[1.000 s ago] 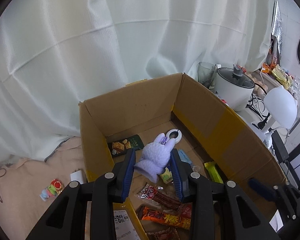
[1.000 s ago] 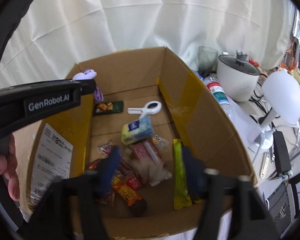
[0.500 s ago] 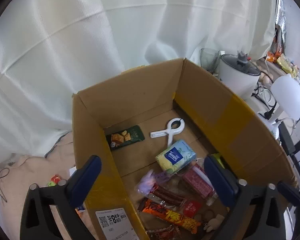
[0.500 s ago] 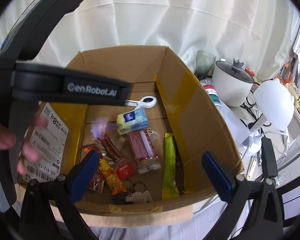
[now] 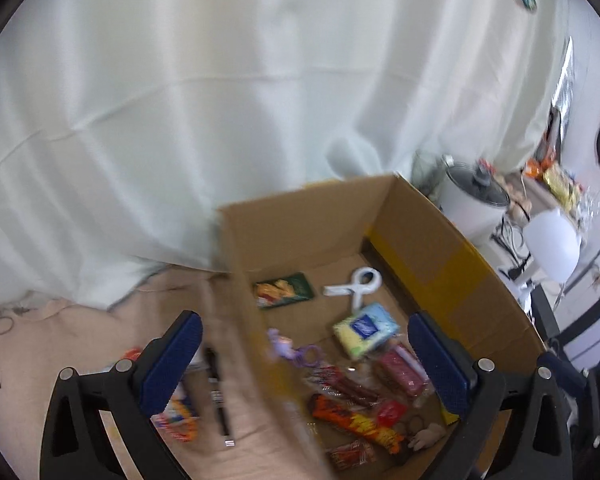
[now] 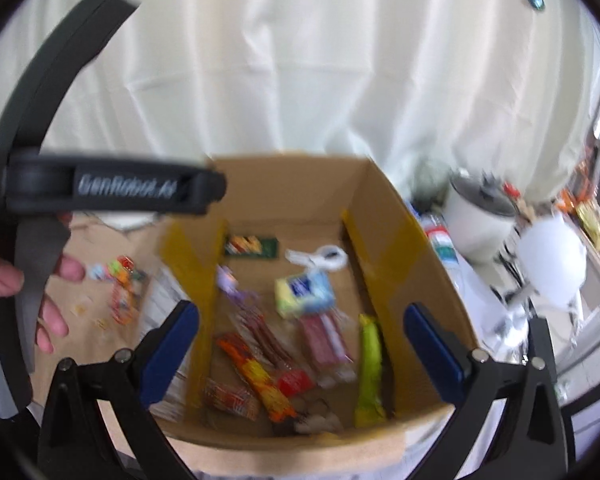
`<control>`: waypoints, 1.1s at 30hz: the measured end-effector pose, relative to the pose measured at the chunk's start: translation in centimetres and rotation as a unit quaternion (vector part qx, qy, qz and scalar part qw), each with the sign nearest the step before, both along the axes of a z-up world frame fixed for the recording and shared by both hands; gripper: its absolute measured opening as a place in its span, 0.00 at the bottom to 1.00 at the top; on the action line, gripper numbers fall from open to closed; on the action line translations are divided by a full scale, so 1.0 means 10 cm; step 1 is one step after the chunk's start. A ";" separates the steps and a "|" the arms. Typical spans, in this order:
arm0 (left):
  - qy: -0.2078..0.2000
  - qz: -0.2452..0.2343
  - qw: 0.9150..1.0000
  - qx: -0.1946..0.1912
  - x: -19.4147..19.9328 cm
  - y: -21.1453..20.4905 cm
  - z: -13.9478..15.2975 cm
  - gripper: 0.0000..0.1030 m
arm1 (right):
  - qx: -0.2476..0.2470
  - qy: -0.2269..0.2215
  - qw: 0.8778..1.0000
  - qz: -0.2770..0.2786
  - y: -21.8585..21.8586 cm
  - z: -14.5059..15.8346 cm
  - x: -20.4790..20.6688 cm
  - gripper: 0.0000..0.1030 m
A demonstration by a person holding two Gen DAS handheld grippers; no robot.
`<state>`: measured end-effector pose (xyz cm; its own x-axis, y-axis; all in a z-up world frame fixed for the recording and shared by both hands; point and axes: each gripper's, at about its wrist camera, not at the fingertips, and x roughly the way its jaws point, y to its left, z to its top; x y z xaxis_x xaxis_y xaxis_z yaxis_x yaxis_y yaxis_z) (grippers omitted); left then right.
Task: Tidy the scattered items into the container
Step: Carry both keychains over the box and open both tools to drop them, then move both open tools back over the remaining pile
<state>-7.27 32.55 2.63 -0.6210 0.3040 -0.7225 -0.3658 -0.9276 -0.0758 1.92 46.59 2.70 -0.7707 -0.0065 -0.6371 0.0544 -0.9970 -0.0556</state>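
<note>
Both claws, left claw [image 5: 304, 364] and right claw [image 6: 300, 352], gape wide and empty; purple bunny [image 5: 284, 346] lies at the cardboard box's [image 5: 300, 216] nine o'clock side.

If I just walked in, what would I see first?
Probably the big brown cardboard box, full of bright snack packets, with a white plastic clip and a blue-and-yellow tissue pack inside. Outside on its left, a colourful small toy lies on the beige cloth. Both blue-padded grippers, left and right, gape open.
</note>
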 end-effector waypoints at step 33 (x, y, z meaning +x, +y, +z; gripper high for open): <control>-0.035 0.092 0.995 -0.026 0.13 -3.12 -1.89 0.96 | -0.025 -0.063 0.978 0.196 -2.50 -1.47 -0.31 0.58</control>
